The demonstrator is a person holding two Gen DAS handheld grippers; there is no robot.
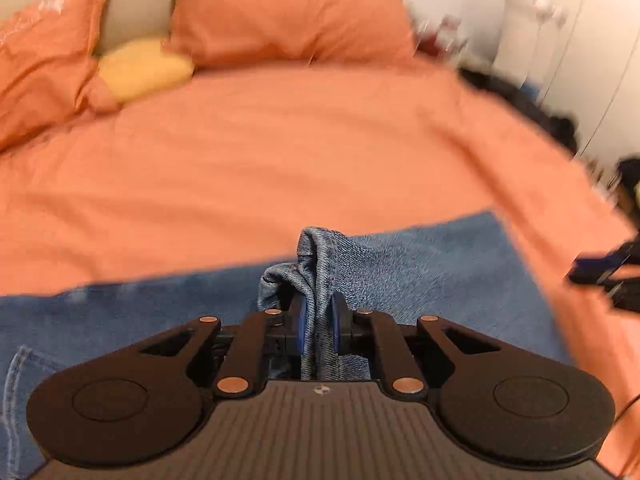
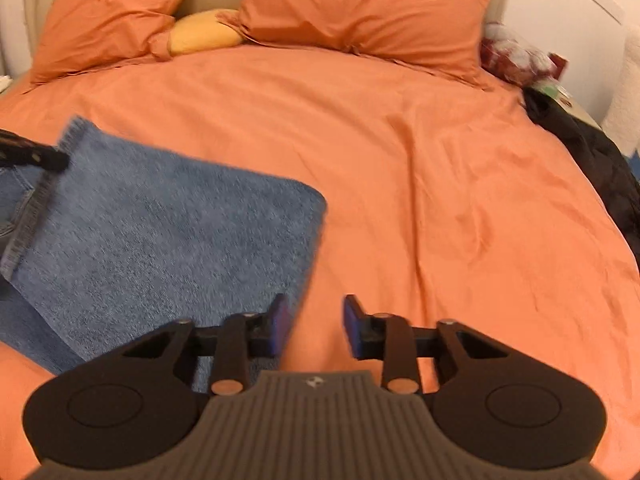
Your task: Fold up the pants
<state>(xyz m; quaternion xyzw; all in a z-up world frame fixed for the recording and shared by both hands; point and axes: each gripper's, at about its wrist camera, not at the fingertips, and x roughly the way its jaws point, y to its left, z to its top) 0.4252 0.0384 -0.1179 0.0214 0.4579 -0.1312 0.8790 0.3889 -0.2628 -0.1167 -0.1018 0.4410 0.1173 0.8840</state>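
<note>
Though motion blur smears much of the left wrist view, the left hand-held gripper is plainly clamped on a bunched fold of the blue jeans, whose lower part runs out of frame. Jeans lie folded flat on the orange bed cover. Right hand-held gripper: pads apart, nothing between them, at the denim's edge. Count: two orange pillows, one yellow cushion partly hidden between them. Dark clutter at bedside, indistinct.

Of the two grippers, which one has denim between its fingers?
The left gripper: its fingers pinch a bunched fold of the jeans. The right gripper is open, with only orange bedsheet between its fingers.
</note>
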